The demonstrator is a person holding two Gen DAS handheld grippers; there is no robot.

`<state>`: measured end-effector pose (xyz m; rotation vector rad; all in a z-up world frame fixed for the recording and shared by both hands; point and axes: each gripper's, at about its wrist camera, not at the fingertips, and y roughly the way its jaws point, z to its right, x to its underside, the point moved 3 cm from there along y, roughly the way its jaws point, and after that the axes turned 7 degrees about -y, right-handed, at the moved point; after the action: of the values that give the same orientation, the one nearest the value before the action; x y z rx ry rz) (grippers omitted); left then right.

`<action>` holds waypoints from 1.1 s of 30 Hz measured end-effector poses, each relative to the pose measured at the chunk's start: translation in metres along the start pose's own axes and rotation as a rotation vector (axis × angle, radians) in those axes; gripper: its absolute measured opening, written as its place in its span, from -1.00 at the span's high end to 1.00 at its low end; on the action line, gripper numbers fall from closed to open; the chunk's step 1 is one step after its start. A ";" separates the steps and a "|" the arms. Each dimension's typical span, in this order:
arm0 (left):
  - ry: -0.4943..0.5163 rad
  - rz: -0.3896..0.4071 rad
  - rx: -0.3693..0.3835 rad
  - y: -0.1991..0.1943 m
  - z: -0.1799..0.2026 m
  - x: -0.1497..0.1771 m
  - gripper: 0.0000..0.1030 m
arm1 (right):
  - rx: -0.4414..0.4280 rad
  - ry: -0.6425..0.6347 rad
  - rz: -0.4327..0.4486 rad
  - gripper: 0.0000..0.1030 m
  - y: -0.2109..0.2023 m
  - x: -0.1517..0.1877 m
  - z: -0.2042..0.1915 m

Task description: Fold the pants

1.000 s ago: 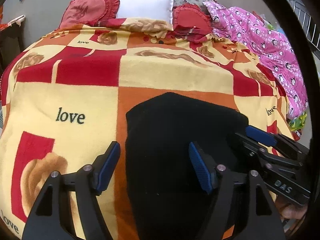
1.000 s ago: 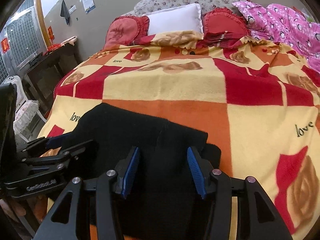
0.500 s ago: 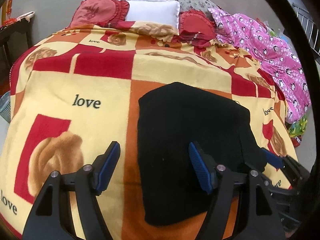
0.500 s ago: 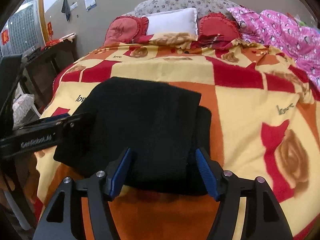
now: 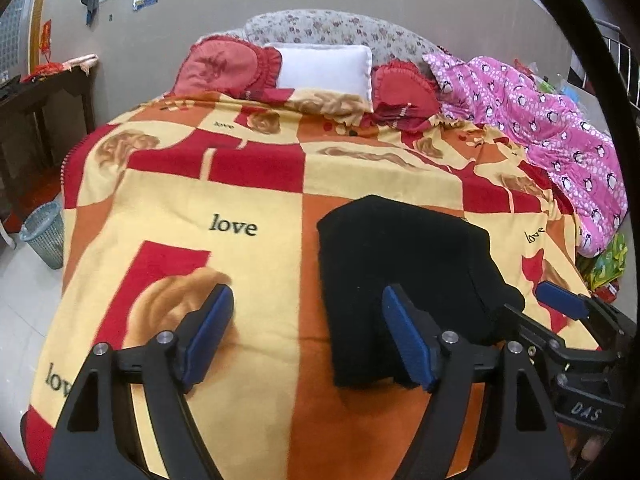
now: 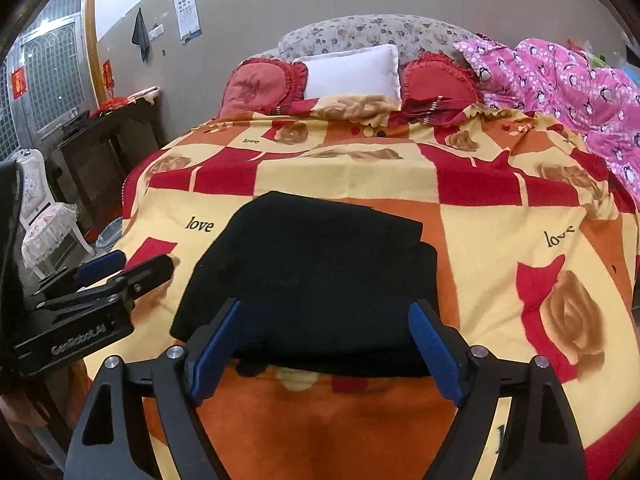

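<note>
The black pants [image 5: 404,268] lie folded into a compact rectangle on the patterned blanket [image 5: 248,200] near the bed's front edge; they also show in the right wrist view [image 6: 320,276]. My left gripper [image 5: 308,340] is open and empty, above the blanket just left of the pants' near corner. My right gripper [image 6: 324,354] is open and empty, hovering over the pants' near edge without touching. Each gripper shows in the other's view: the right one at the right of the left wrist view [image 5: 568,320], the left one at the left of the right wrist view [image 6: 108,276].
Two red cushions [image 6: 260,84] and a white pillow [image 6: 352,70] sit at the headboard. A pink penguin quilt [image 6: 568,88] is heaped at the right. A dark side table [image 6: 104,140], a chair [image 6: 44,216] and a wastebasket [image 5: 44,236] stand left of the bed.
Both grippers have pulled back and up from the pants, which now lie flat and folded. The right gripper's jaws have opened wider.
</note>
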<state>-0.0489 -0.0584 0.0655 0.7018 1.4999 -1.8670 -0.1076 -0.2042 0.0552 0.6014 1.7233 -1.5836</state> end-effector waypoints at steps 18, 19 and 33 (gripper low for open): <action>0.016 0.070 -0.015 -0.031 -0.010 0.009 -0.58 | 0.025 0.020 0.026 -0.93 -0.021 0.000 -0.004; 0.017 0.071 -0.018 -0.031 -0.010 0.009 -0.58 | 0.024 0.019 0.026 -0.94 -0.021 0.000 -0.004; 0.022 0.049 -0.032 -0.023 -0.011 0.012 -0.58 | 0.035 -0.007 0.015 -0.94 -0.018 -0.004 -0.008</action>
<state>-0.0744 -0.0454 0.0691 0.7400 1.5102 -1.8003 -0.1200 -0.1982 0.0702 0.6239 1.6855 -1.6071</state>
